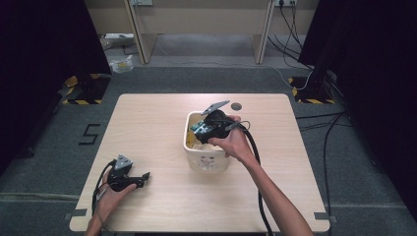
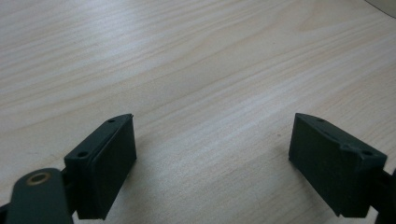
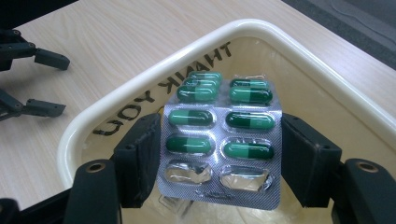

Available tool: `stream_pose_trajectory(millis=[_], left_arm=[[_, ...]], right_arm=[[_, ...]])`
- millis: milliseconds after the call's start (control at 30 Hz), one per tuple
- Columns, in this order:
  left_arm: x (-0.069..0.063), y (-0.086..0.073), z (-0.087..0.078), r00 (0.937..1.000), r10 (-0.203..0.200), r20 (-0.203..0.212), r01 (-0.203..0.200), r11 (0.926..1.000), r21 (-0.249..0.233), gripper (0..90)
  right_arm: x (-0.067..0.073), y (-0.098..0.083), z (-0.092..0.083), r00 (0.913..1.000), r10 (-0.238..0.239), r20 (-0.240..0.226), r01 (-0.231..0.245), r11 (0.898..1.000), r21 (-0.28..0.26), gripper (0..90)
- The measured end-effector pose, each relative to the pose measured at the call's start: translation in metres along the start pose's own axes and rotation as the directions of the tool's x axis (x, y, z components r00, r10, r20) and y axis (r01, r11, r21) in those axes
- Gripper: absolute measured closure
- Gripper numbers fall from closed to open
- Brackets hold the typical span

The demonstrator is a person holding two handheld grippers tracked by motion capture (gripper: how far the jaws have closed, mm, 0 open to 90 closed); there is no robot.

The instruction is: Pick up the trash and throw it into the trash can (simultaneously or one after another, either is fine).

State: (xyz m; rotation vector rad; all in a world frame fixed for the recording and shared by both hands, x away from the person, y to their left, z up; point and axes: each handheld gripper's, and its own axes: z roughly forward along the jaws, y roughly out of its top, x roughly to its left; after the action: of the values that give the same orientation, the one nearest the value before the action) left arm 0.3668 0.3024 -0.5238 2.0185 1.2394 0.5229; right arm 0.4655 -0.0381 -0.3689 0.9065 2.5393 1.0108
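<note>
a pale wooden table point(image 1: 162, 123) stands on grey carpet, with dark curtains at both sides and desk legs and cables behind it. nearest the person, at the table's front left corner, the left gripper point(image 1: 143, 178) rests low over the bare wood in the left hand point(image 1: 112, 196); in the left gripper view its two black jaws stand wide apart with nothing between them, just wood grain. farther in, near the middle of the table, sits a cream tub point(image 1: 191, 147) with "thank you" lettered on its inner wall. the right hand point(image 1: 231, 142) holds the right gripper point(image 3: 219, 149) tipped down over the tub's mouth. in the right gripper view its jaws press on the two long edges of a silver pill strip point(image 3: 219, 186), which hangs inside the tub's rim point(image 3: 140, 84). the strip carries green capsules point(image 3: 247, 120) in two rows, and the two pockets nearest the camera are burst and empty. beyond the tub, a small dark round hole point(image 1: 236, 105) sits in the tabletop near the far edge.
</note>
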Motion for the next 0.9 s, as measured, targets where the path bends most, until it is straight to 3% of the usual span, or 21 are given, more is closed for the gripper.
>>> stream_pose_trajectory(millis=[300,700,733,900], left_arm=[[0.0,0.0,0.0,1.0,0.0,-0.001,0.0,1.0,-0.001,13.9],[0.0,0.0,0.0,1.0,0.0,0.0,0.0,1.0,0.0,13.9],[0.0,0.0,0.0,1.0,0.0,-0.001,0.0,1.0,-0.001,13.9],[0.0,0.0,0.0,1.0,0.0,0.0,0.0,1.0,0.0,13.9]], right_arm=[[0.001,-0.001,0.004,0.9997,0.008,-0.022,-0.008,1.0,0.008,25.6],[-0.01,-0.005,-0.023,0.999,0.046,-0.005,-0.046,0.997,-0.065,26.9],[-0.013,-0.007,-0.028,0.9977,0.067,0.006,-0.066,0.995,-0.07,26.9],[-0.018,-0.01,-0.034,0.9975,0.068,0.016,-0.067,0.994,-0.087,26.4]])
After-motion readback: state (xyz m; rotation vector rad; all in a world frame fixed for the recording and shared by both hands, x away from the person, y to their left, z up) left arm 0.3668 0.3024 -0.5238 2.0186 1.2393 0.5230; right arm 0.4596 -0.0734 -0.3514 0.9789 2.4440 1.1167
